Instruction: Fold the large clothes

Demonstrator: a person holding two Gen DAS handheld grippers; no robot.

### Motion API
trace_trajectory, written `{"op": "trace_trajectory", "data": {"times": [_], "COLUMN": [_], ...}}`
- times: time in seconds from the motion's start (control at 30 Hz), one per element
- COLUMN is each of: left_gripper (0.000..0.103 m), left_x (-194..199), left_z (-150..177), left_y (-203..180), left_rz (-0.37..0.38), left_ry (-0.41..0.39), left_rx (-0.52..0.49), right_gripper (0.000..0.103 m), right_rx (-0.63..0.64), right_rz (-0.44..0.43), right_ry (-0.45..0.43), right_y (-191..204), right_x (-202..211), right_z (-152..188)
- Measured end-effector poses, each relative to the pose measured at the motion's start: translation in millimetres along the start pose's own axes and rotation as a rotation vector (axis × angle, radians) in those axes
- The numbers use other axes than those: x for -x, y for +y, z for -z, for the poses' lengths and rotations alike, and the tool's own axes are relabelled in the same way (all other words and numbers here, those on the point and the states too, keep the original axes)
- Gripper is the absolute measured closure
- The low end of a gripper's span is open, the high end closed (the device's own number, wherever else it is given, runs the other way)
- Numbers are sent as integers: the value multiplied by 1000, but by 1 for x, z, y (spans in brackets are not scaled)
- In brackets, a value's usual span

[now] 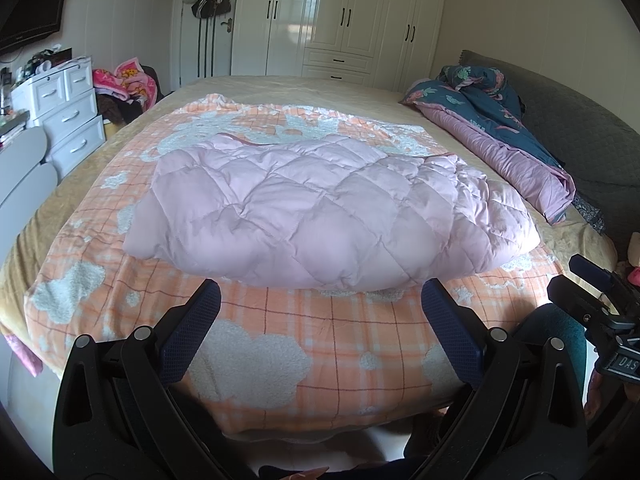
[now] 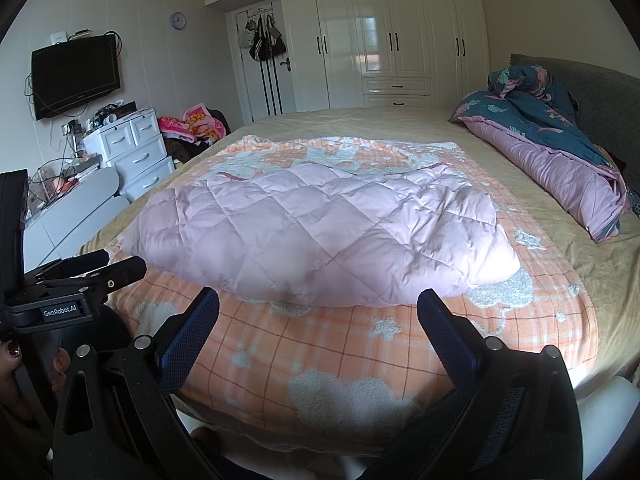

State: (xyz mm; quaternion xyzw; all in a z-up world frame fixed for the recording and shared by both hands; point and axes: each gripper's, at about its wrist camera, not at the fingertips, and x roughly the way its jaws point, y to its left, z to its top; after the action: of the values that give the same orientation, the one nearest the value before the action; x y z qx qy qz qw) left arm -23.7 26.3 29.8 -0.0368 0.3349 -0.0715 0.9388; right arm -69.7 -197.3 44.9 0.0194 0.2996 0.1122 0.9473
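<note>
I am holding my left hand-held gripper [image 1: 320,300] and my right hand-held gripper [image 2: 318,308] just off the near edge of the bed [image 1: 280,84], both with their blue-padded fingers [image 1: 192,328] spread wide and gripping nothing. Beyond them, going from largest down, the bed is stretching away toward the white wardrobe [image 2: 384,32], and the orange checked blanket [image 1: 304,340] is lying spread over its near half. On that blanket the pink quilted coat [image 1: 316,208] is resting as a puffy bundle, seemingly folded over on itself already, its long axis running left to right across my view, so I am facing its long near edge rather than an end. It is lying straight ahead of both hand-held grippers and apart from them, with a strip of bare blanket between the fingertips and the near edge. In the left view the bundle's middle is sitting about centred; in the right view it is sitting slightly left of centre. Neither arm is looking clearly nearer, so I am judging that each should be reaching forward for its own end of the near edge. A rumpled blue-and-lilac duvet [image 2: 560,152] is lying well off to the right by the headboard.
</note>
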Motion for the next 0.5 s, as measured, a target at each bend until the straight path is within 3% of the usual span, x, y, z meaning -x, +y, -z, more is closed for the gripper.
{"op": "trace_trajectory", "data": {"times": [0.33, 0.5], "left_gripper": [9, 9], "left_x": [-4, -6], "left_z": [9, 15], "left_y": [4, 9], "left_rz": [-11, -37], "left_ry": [24, 48], "left_rx": [1, -11], "right_gripper": [4, 4], "right_rx": [7, -3], "right_rz": [19, 78], "right_ry": [4, -4], "right_y": [0, -16], "right_x": [1, 8], "right_z": [1, 2]}}
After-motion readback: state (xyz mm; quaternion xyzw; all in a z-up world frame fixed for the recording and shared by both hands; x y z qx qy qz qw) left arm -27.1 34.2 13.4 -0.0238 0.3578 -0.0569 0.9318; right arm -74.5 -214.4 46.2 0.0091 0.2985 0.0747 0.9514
